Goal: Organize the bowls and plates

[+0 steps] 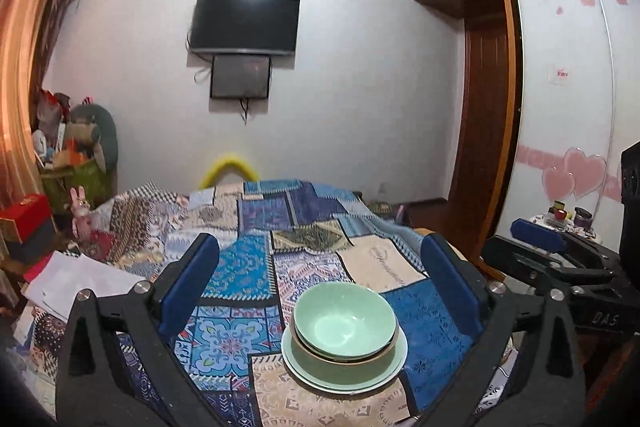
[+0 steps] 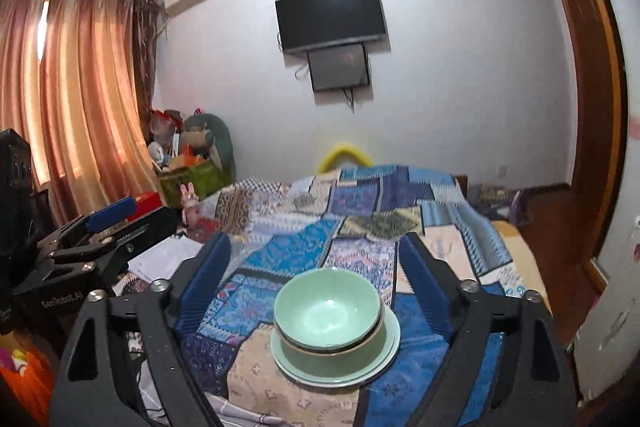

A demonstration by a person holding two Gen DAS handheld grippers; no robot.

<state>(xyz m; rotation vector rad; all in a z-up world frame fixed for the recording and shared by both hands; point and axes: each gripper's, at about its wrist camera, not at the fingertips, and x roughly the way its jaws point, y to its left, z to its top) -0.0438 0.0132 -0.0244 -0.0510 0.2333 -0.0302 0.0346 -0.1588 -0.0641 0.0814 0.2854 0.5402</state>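
Two pale green ceramic bowls [image 1: 345, 323] sit nested, the inner one tilted a little, on a pale green ceramic plate [image 1: 344, 377] near the near edge of the bed with the blue patchwork quilt [image 1: 256, 263]. Judging by that stack, the sorting looks nearly or wholly finished. Both claws hang spread and empty: the left claw [image 1: 324, 283] and the right claw [image 2: 316, 281] each frame the stack without touching it. Any next move would call for straightening the tilted bowl, or backing away. Whether more than one plate lies under the bowls is hard to tell, and the quilt's near edge is cut off by the claw bodies.
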